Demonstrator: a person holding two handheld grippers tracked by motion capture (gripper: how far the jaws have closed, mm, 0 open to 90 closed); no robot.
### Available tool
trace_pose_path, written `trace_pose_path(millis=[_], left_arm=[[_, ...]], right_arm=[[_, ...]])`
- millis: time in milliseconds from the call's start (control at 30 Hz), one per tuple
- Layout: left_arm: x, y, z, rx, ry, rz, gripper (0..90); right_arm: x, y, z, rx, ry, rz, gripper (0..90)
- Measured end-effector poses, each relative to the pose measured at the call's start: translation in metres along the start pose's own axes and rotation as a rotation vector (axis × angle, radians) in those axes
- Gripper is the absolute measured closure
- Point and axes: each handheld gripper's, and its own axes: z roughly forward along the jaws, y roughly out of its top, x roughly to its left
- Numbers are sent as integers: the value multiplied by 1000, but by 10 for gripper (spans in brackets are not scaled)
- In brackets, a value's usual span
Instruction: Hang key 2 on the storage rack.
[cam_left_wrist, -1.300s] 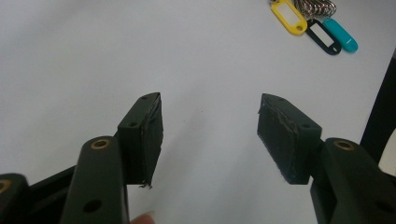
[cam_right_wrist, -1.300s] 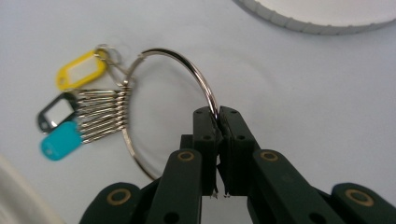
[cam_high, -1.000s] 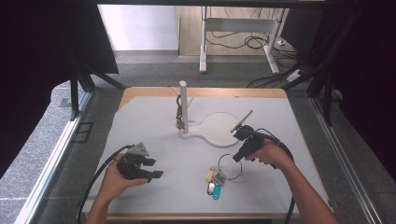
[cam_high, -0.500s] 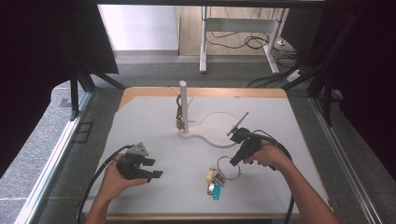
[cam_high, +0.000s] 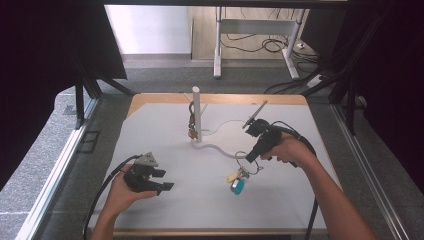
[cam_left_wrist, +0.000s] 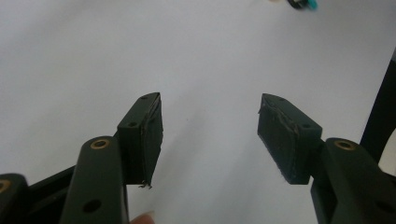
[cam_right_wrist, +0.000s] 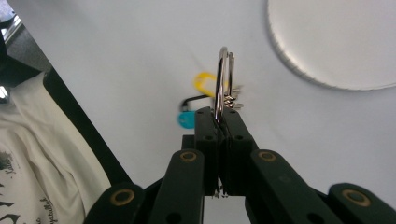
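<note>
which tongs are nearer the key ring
Right. The right tongs are shut on the key ring; the left tongs sit open, well off to its left.

A glossy metal key ring (cam_right_wrist: 222, 79) carries smooth yellow (cam_right_wrist: 205, 83) and teal plastic tags (cam_right_wrist: 187, 119) over a matt white table (cam_high: 165, 125).

Post (cam_high: 196, 114) stood near the table's (cam_high: 165, 210) far edge; key ring (cam_high: 243, 173) hung above centre, tags (cam_high: 235, 182) below it.
</note>
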Motion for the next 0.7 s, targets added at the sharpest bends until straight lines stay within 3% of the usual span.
trace_pose_path(millis=[267,700], left_arm=[[1,0,0,1,-1,9,409],[1,0,1,-1,-7,0,409]], right_arm=[[-5,14,-23,-27,-13,16,870],[-19,29,-24,-48,-19,37,871]])
